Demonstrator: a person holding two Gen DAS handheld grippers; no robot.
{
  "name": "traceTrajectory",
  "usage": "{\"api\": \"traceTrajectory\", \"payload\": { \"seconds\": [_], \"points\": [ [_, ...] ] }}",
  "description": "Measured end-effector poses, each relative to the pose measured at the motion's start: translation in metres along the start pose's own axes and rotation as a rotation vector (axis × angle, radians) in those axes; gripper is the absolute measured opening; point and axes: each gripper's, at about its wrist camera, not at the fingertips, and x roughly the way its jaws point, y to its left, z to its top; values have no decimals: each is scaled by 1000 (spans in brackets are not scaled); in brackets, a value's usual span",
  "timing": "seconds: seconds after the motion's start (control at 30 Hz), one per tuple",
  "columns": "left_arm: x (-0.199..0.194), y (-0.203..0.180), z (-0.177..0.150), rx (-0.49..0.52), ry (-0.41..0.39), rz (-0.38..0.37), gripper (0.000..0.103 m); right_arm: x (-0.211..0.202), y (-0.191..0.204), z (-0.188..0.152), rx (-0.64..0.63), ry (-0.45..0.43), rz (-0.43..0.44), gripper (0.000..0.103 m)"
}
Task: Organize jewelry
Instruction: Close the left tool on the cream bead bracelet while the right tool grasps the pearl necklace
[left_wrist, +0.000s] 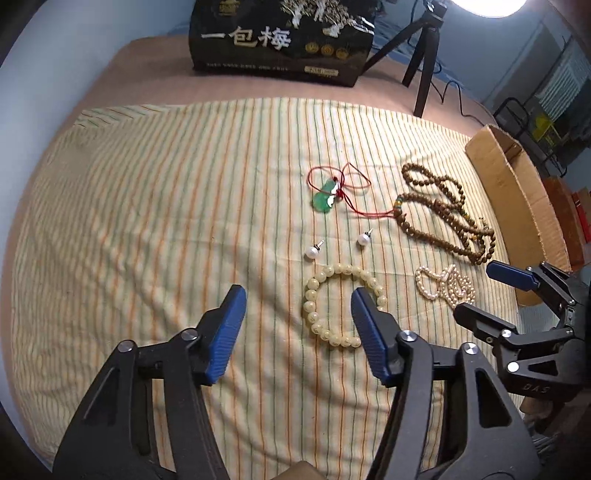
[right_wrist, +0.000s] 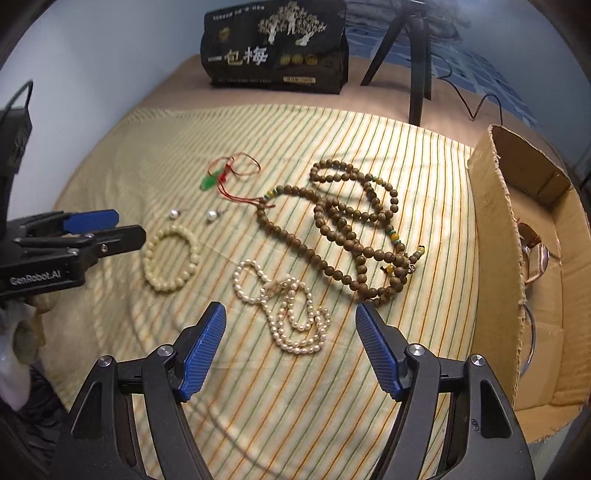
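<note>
Jaws of both grippers gape empty, pearl necklace (right_wrist: 286, 310) between the right's.

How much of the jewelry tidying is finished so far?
Little, if any. The cream bracelet, pearl necklace, wooden beads, jade pendant and two pearl earrings all lie loose on the striped cloth. Both the left gripper and right gripper hover open, holding nothing.

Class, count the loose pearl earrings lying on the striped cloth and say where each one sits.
2. One pearl earring lies just beyond the cream bead bracelet, toward its left; the other lies beside it to the right, below the green pendant. None appears hidden.
</note>
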Motion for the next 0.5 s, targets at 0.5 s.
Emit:
{"api": "traceTrajectory", "payload": {
  "seconds": [0.5],
  "points": [
    [32,-11,-1,38,32,39,51,30,2,6,-64,49,-79,73]
  ]
}}
